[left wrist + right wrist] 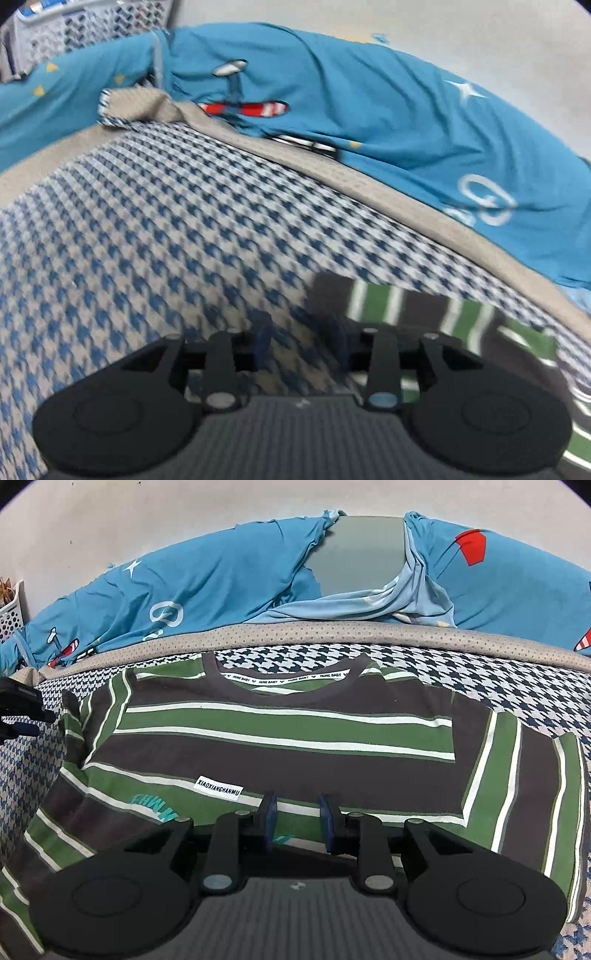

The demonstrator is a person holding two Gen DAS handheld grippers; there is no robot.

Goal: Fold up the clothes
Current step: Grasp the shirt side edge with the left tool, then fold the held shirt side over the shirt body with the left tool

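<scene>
A bed with a blue-and-white houndstooth cover (517, 686) carries the work, and nearest the right tongs (297, 821), whose pads stand apart just above the cloth with nothing pinched, lies the green, brown and white striped shirt (288, 738), flat with its collar at the far side. One sleeve looks turned in across the body, so I judge the folding begun but far from done. The left tongs (301, 343) hang released over bare cover beside the shirt; a blue printed quilt (221, 576) bunches beyond.
</scene>
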